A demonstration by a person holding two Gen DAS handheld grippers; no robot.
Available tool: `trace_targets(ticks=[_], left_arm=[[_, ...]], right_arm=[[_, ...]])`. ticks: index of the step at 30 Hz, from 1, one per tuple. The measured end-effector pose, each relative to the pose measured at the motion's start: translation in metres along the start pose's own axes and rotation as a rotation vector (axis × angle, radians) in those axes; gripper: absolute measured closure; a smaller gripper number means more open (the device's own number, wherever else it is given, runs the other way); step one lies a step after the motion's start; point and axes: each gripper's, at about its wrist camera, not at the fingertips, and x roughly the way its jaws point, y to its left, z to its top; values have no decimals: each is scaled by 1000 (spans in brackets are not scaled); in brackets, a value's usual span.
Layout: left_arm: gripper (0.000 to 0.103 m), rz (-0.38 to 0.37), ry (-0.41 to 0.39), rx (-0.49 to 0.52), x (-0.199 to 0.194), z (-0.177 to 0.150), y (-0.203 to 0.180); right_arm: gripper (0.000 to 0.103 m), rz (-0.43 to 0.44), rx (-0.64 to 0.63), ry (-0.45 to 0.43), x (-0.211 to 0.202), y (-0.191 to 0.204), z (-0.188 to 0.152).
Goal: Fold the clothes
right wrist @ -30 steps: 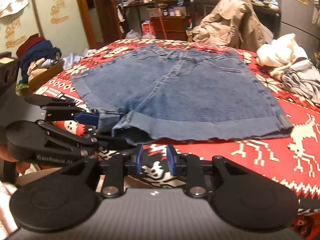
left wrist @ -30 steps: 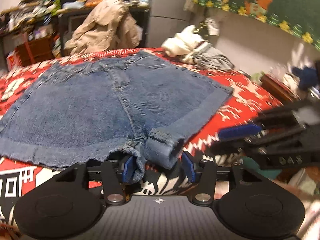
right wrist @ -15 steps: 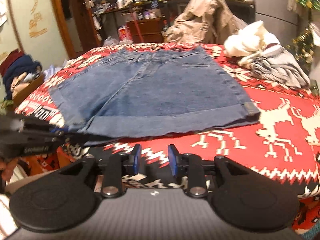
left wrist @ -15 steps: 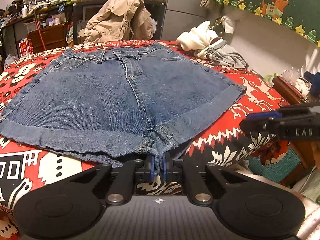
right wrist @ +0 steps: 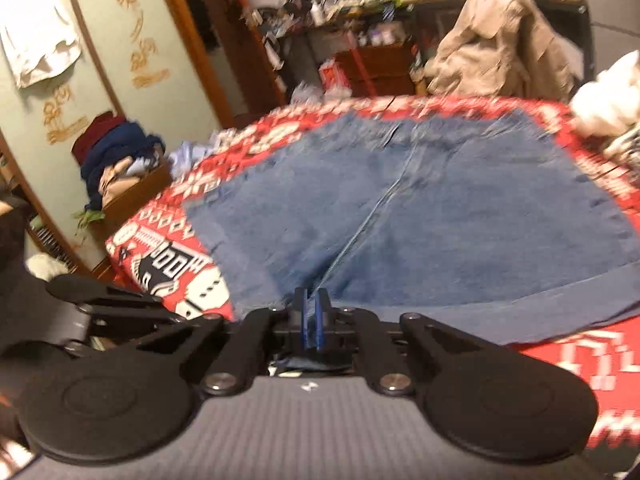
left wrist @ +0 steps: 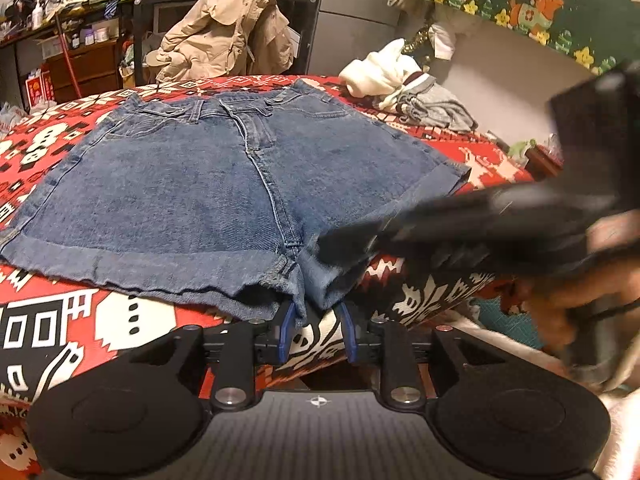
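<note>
Blue denim shorts [left wrist: 208, 196] lie flat on a red patterned blanket [left wrist: 52, 320], waistband at the far side, cuffs toward me. My left gripper [left wrist: 316, 330] is open at the near hem by the crotch seam, with the denim edge hanging between its blue pads. My right gripper [right wrist: 312, 322] is shut on the near hem of the shorts [right wrist: 460, 216] at the crotch seam. In the left wrist view the right gripper [left wrist: 344, 244] shows as a blurred black shape reaching in from the right onto the right leg cuff.
A pile of white and grey clothes [left wrist: 404, 84] lies at the bed's far right corner. A beige jacket [left wrist: 224, 32] hangs behind the bed. A box of clothes [right wrist: 120, 164] stands left of the bed. The bed's near edge runs just under the grippers.
My left gripper was shut on the hem and has opened. My right gripper has swung left to the crotch seam and shut on the hem.
</note>
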Motion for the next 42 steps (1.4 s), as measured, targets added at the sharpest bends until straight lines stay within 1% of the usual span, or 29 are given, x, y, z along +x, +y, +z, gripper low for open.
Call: trace_targets(ticks=[4,8,9,10,11,12,14,16,19,22,26,27,29,32,34,37,38,40,41,42], left_arm=[[79,-17,-37,-29,-14,3,6],[79,-27,-96,-21,-15,20,15],[81,-31,-109,-18,-13,25,18],[86,-39,-117,-19,-8,29,23],[99,-41,-113,-22,-1,33,27],[101,-36,-96,-29,7,35,32],[101,-49,-50,-69,21,35,41],[102,-78,-5,-114,28,27,49],[102,-84,37,-117,31,12,48],[102,-82,39,-134,28,0,48],[102,-90,26,-174,21,-3,53],[101,-93,17,-181,17,-4,54],[100,-93,-11,-182,8,-2,55],[99,-91,-39,-197,0,0,63],[99,-118,-44,-258,2,1,75],[97,-188,-39,-394,10,0,93],[95,-208,-34,-436,12,-1,98],[84,-238,-21,-510,15,-2,105],[74,-261,-19,-555,15,-5,108],[71,-289,-16,-604,16,-7,111]], right_arm=[[98,-14,11,40,16,1,-12],[98,-15,27,54,15,2,-18],[98,-16,29,55,14,3,-19],[98,-17,29,56,13,4,-20],[98,-18,29,56,13,5,-21],[98,-19,31,56,13,5,-21],[98,-19,38,57,13,4,-20],[98,-21,40,57,13,3,-20],[98,-25,39,60,13,4,-21],[98,-28,36,64,13,4,-20],[97,-32,31,68,13,5,-20],[94,-33,30,69,13,5,-20],[94,-39,1,47,6,11,-19],[94,-25,-68,9,-4,25,-14],[94,-10,-125,2,-4,37,-8],[94,-8,-182,14,2,49,-3],[94,-8,-182,19,4,50,-3],[94,-1,-170,26,8,51,-2],[94,2,-163,26,8,51,-3],[93,3,-156,26,8,50,-3]])
